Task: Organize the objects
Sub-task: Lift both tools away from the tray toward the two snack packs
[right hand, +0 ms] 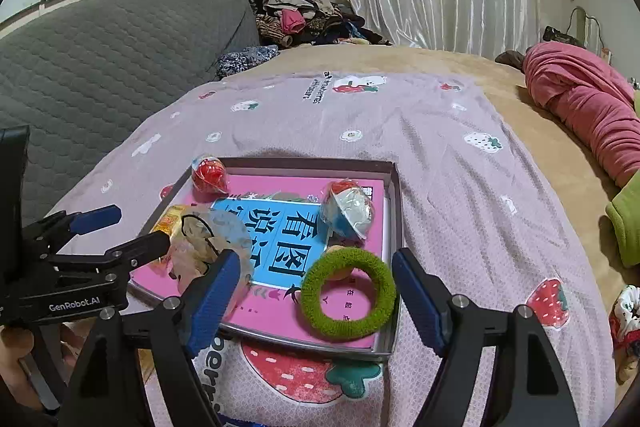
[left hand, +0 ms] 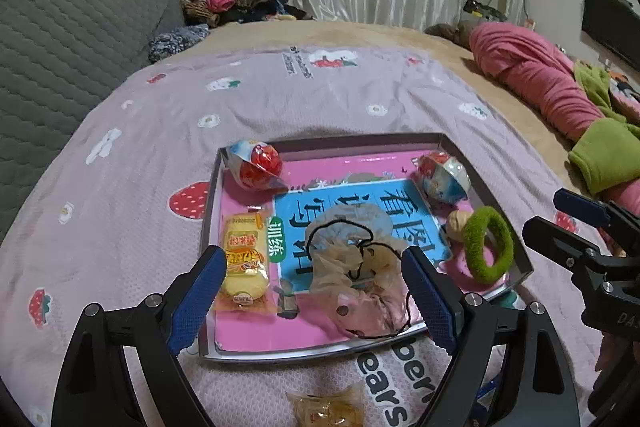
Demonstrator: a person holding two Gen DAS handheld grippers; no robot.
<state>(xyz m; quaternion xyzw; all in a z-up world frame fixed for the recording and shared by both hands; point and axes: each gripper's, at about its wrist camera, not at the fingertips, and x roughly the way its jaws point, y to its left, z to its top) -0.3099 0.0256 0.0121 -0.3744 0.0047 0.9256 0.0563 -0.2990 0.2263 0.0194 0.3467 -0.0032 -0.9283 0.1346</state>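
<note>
On the bed, over a pink strawberry blanket (left hand: 280, 99), sits a shallow grey tray (left hand: 516, 259) lined with a pink and blue book cover (right hand: 288, 223). At the tray's 11 o'clock corner lies a red wrapped egg toy (left hand: 258, 167); at 1 o'clock, a second wrapped egg toy (left hand: 444, 177) in red, blue and white. A yellow snack packet (left hand: 244, 259) lies along the 9 o'clock edge, and a crumpled sheer hair tie with black cord (left hand: 352, 259) lies in the middle toward 6 o'clock. At 4 o'clock, a green fuzzy ring (right hand: 348, 293) lies flat with a walnut (left hand: 458, 225) touching its far side.

Both claws hover over the tray's near edge, empty. The left claw (left hand: 316, 301) stands wide apart, its blue pads either side of the sheer hair tie without touching it. The right claw (right hand: 316, 303) is also apart – the green ring lies between and beyond its pads, not pressed by them. A wrapped candy (left hand: 328, 411) lies on the blanket at 6 o'clock, outside the tray.
</note>
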